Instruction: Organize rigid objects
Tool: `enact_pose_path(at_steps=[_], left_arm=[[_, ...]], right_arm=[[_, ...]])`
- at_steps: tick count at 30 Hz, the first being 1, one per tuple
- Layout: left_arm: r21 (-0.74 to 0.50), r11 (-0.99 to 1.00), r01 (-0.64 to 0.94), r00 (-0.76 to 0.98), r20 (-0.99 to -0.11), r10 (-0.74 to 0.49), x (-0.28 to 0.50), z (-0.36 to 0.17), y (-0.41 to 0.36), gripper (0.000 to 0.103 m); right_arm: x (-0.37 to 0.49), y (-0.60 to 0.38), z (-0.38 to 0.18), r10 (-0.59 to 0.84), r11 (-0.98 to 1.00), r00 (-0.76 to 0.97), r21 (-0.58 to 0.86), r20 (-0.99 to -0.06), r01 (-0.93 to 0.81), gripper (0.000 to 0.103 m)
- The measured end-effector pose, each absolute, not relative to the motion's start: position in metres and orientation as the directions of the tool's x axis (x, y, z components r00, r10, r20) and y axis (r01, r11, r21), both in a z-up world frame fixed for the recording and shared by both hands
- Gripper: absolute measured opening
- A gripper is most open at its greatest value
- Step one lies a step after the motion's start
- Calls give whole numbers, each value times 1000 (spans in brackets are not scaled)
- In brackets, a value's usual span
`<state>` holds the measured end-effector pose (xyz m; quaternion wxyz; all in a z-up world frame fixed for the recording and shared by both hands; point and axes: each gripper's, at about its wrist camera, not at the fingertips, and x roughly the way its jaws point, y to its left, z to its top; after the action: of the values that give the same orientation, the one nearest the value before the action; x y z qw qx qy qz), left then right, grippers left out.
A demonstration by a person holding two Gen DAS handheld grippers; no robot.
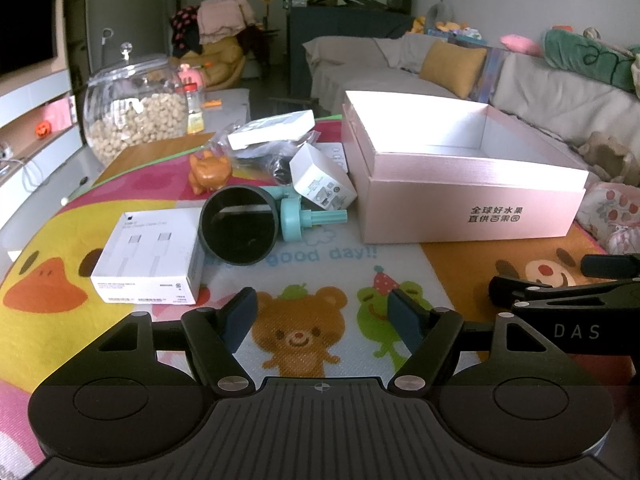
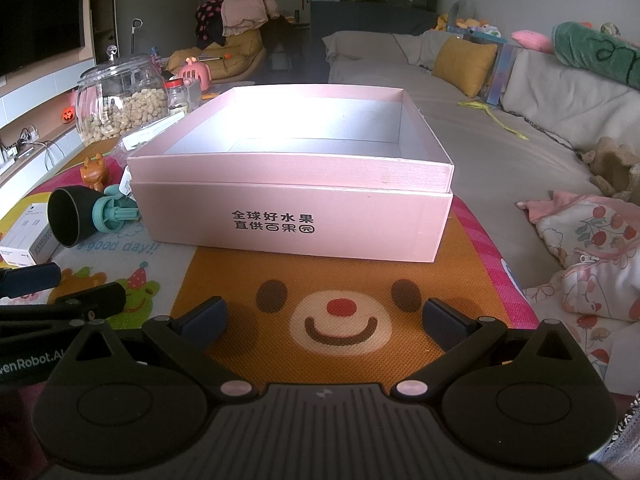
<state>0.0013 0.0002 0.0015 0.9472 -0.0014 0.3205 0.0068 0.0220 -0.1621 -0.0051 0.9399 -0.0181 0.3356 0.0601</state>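
Both claws released, nothing gripped. Left gripper (image 1: 322,312) low center; cable box (image 1: 150,256) upper left of it, black cup (image 1: 239,226) just beyond. Right gripper (image 2: 324,320) faces pink box (image 2: 296,216), center frame.

Box interior's mostly a mystery: in the right wrist view the pink box (image 2: 292,216) has glare washing out its far wall and the near wall hides the front strip of the floor. The white cable box (image 2: 28,236) is cut off by the left edge there, and its small print in the left wrist view (image 1: 148,256) is too blurry to read. The charger cube (image 1: 322,182) label, same deal. The teal plastic piece (image 1: 304,216) is half hidden behind the black round cup (image 1: 239,224), so I can't tell what it is. The plastic bag (image 1: 276,152) under the flat white box (image 1: 272,130) hides something dark. Other gripper (image 1: 568,292) is cut off at the right edge.
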Motion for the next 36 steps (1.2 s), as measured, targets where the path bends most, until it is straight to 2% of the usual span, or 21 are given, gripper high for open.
enact_pose_path(at_steps=[25,27,30,33,36], left_arm=[[-5,1000,-12,795,-606,6,-1,2,0,77],[-27,1000,0,798,-603,-16,-4,3,2,75],[-82,993,82,795,-595,-115,-13,7,11,73],[-76,991,109,827,-546,-133,-26,21,29,73],[-75,995,62,885,-457,-89,-27,47,64,73]], right_arm=[[23,-162,-5,101,992,767,7,-634,-125,103],[24,-163,-5,104,992,765,11,-635,-126,103],[28,-159,-3,128,987,734,15,-667,-158,103],[29,-160,1,138,984,709,16,-692,-177,103],[26,-159,1,135,983,702,7,-699,-183,103]])
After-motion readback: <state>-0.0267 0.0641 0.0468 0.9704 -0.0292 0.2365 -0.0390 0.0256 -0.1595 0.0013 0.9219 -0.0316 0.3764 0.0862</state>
